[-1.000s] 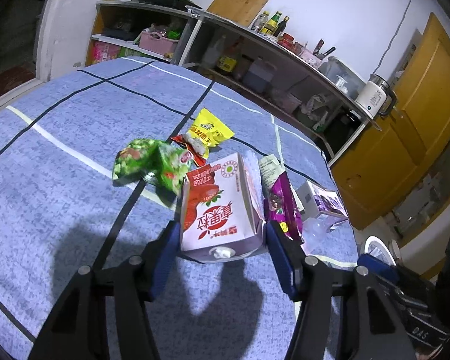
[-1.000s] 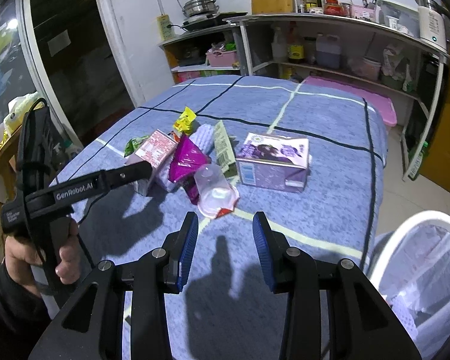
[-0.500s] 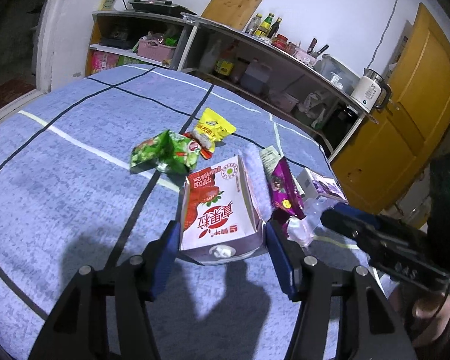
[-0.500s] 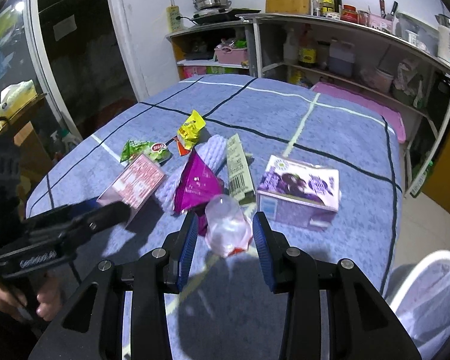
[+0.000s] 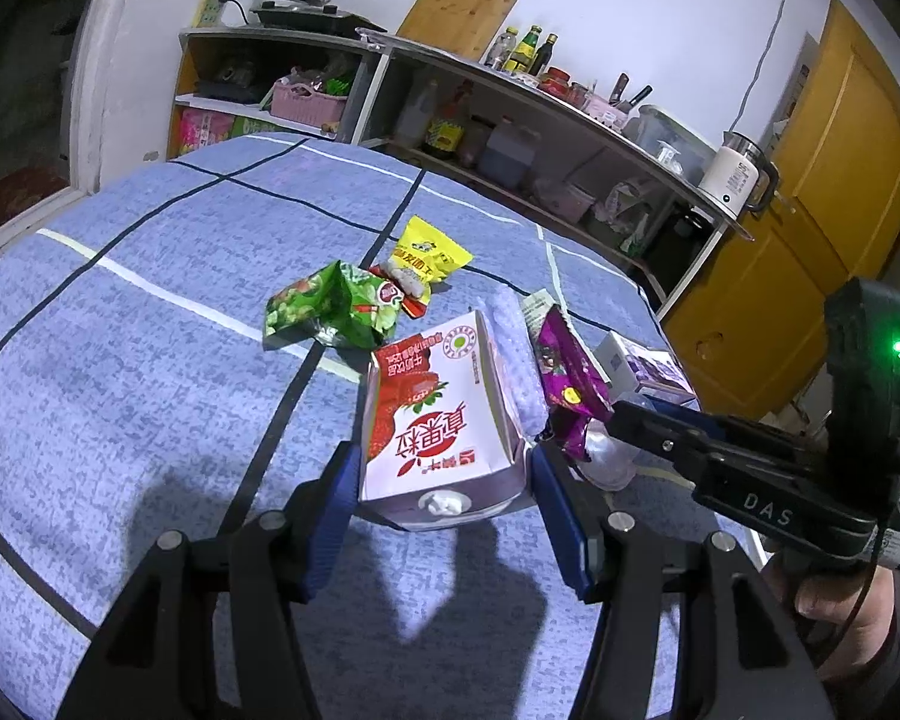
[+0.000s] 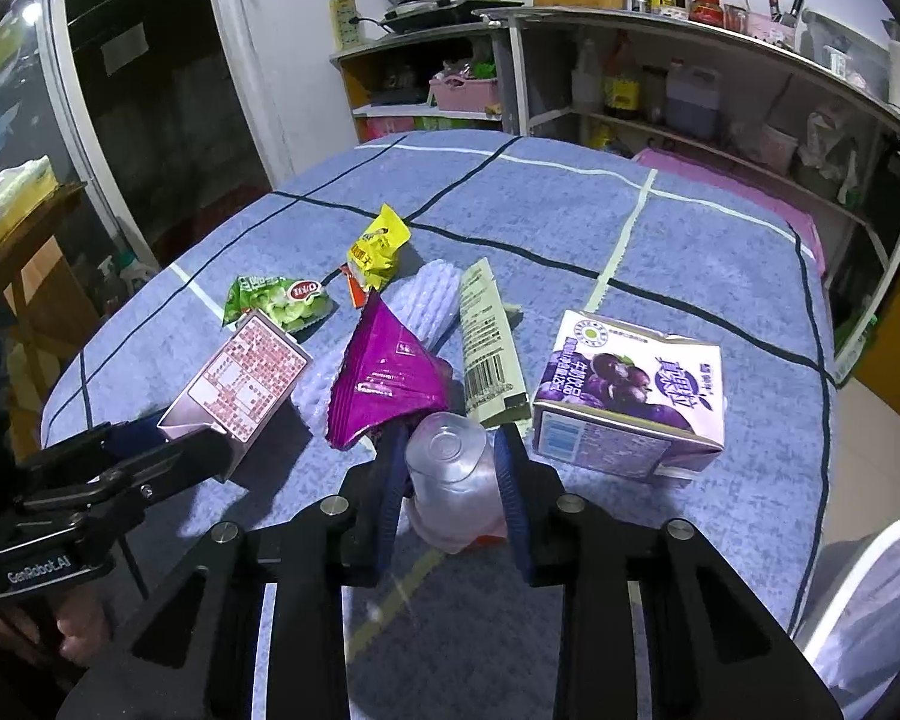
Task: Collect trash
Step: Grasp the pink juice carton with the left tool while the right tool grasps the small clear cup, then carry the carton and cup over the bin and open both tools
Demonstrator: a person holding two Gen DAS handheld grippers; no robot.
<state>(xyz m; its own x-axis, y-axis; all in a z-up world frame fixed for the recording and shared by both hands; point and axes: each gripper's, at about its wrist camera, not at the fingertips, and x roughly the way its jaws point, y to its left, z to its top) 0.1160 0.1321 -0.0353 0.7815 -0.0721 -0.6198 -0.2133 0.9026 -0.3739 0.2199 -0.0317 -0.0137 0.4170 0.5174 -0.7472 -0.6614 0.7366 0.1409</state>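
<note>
My left gripper [image 5: 444, 480] is shut on a red strawberry milk carton [image 5: 438, 414], holding it just over the blue checked tablecloth [image 5: 150, 360]. The jaws of my right gripper [image 6: 448, 468] are closing, and their blue pads touch both sides of a clear plastic cup [image 6: 450, 480] lying on its side. Loose on the cloth lie a green wrapper [image 6: 276, 300], a yellow wrapper [image 6: 378, 246], a magenta wrapper [image 6: 390, 372], a lilac foam net [image 6: 426, 300], a pale barcode wrapper [image 6: 486, 348] and a purple grape milk carton [image 6: 630, 396].
A white bin [image 6: 858, 618] stands off the table's near right corner. Shelves with bottles, a kettle [image 5: 732, 174] and a pot line the back wall. A yellow door [image 5: 810, 240] is to the right. A hand grips each gripper's handle.
My right gripper moved forward until the clear cup came between its fingers, and its jaws narrowed onto it. The left gripper keeps the red carton and has hardly moved.
</note>
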